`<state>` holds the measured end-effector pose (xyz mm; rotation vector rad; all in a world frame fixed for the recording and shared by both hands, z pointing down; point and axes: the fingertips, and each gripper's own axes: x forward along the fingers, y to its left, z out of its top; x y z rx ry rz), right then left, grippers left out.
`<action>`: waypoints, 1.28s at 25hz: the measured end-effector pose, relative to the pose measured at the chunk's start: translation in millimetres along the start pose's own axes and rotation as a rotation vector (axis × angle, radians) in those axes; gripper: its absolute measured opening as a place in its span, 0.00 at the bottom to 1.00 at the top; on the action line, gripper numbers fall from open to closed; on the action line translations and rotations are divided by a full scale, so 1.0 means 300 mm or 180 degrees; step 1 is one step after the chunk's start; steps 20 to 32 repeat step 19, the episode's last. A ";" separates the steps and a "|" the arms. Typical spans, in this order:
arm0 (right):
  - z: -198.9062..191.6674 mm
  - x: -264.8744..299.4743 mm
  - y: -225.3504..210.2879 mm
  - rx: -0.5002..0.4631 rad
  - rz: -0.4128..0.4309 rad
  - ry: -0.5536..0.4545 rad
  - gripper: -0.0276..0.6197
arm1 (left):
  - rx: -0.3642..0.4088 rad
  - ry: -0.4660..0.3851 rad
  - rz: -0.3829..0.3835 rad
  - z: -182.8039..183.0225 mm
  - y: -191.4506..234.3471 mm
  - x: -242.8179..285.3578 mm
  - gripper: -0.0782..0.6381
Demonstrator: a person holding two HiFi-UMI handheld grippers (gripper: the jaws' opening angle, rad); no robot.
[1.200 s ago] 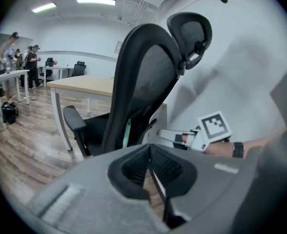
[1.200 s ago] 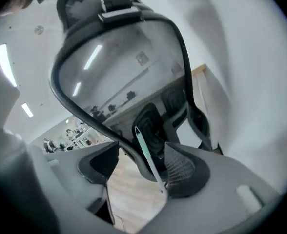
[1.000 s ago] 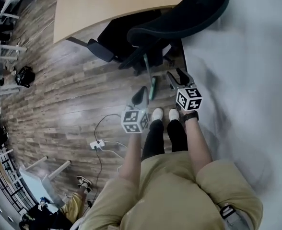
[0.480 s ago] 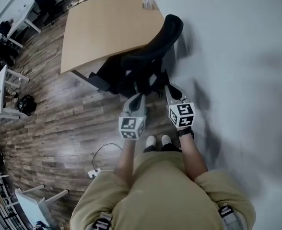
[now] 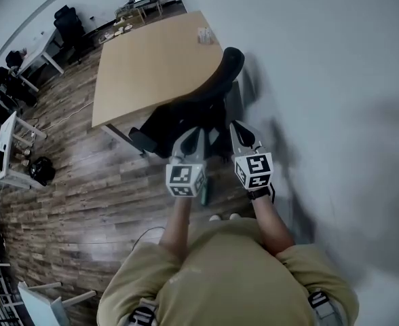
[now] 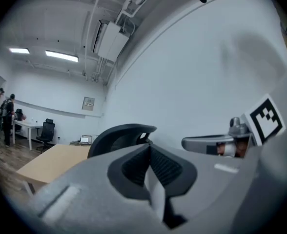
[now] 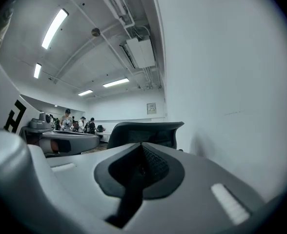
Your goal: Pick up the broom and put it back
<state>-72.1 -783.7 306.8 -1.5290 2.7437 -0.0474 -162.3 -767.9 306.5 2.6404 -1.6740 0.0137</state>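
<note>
Head view, from the left: the wooden desk [image 5: 145, 66] and the black office chair [image 5: 216, 80] tucked against it close off the space ahead. The left gripper [image 5: 191, 138] points level at the chair, its jaws pressed together with nothing visible between them. Between the forearms shows a dark green sliver, probably the broom [image 5: 205, 190], low under that gripper's cube (hanging or lying on the floor, I cannot tell). The right gripper [image 5: 240, 130] is carried level alongside, jaws pressed together and empty. The pale wall [image 5: 335, 100] stands just to its right, so free room lies back and leftward over the open floor [image 5: 70, 175].
</note>
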 end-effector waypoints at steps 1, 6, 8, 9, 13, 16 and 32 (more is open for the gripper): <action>0.012 0.001 -0.002 -0.0013 -0.0001 -0.0020 0.05 | 0.0008 -0.0030 -0.0009 0.019 -0.007 0.004 0.11; 0.057 -0.014 -0.022 -0.0018 -0.0014 -0.0098 0.05 | 0.0023 -0.0063 -0.0008 0.047 -0.036 0.008 0.11; 0.067 -0.031 -0.031 -0.0004 -0.0023 -0.0112 0.05 | -0.0009 -0.0069 0.0019 0.055 -0.046 -0.002 0.11; 0.068 -0.040 -0.035 0.0005 -0.0025 -0.0112 0.05 | -0.0024 -0.0067 0.0032 0.057 -0.054 -0.008 0.11; 0.045 -0.073 -0.041 0.0068 -0.0018 -0.0073 0.05 | -0.0034 0.0008 0.0062 0.019 -0.084 -0.034 0.11; 0.008 -0.107 -0.048 0.0123 -0.0022 -0.0022 0.05 | -0.0060 0.0098 0.0067 -0.015 -0.123 -0.054 0.11; -0.038 -0.149 -0.060 0.0207 -0.0045 0.0032 0.05 | -0.0089 0.0225 0.0078 -0.057 -0.169 -0.082 0.11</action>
